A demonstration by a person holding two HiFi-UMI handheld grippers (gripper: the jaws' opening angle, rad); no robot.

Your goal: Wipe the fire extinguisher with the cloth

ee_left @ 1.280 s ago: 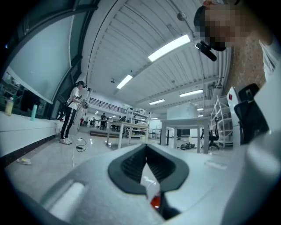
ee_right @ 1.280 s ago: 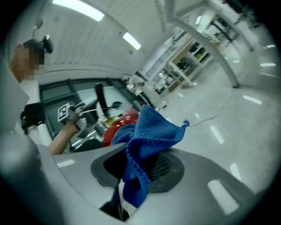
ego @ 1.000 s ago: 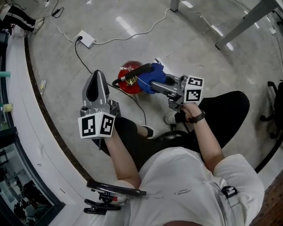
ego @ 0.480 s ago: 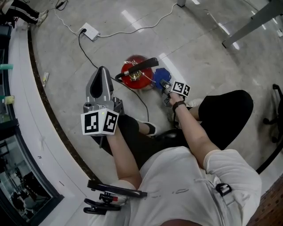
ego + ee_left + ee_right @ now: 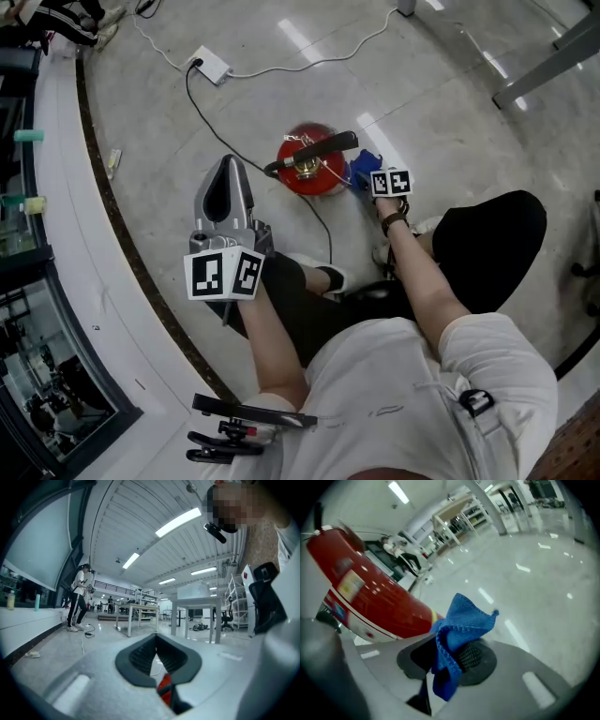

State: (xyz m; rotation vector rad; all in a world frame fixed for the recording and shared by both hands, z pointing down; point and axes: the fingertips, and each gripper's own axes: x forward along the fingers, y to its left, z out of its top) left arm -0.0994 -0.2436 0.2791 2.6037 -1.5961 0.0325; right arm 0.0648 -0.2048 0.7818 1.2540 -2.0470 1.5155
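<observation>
Now cloth [image 5: 461, 620] (clamped in right gripper [image 5: 446, 660]) hangs just beside fire extinguisher [image 5: 370, 597].

Floor: glossy pale-grey polished concrete [image 5: 450, 141]. Ceiling: white ribbed panels [image 5: 122, 522], long fluorescent strip lights [image 5: 178, 521]. Furniture: white metal-legged tables [image 5: 194, 600], black office chair [image 5: 265, 599]. Perimeter: white curved ledge [image 5: 66, 234], large glazed wall panel [image 5: 42, 541].

Place: big open lab hall — workshop-like | above: ribbed ceiling [image 5: 136, 517], strip lights [image 5: 178, 521] | below: polished floor [image 5: 450, 131], white work tables [image 5: 140, 607], shelving [image 5: 233, 597], power strip [image 5: 210, 65]
</observation>
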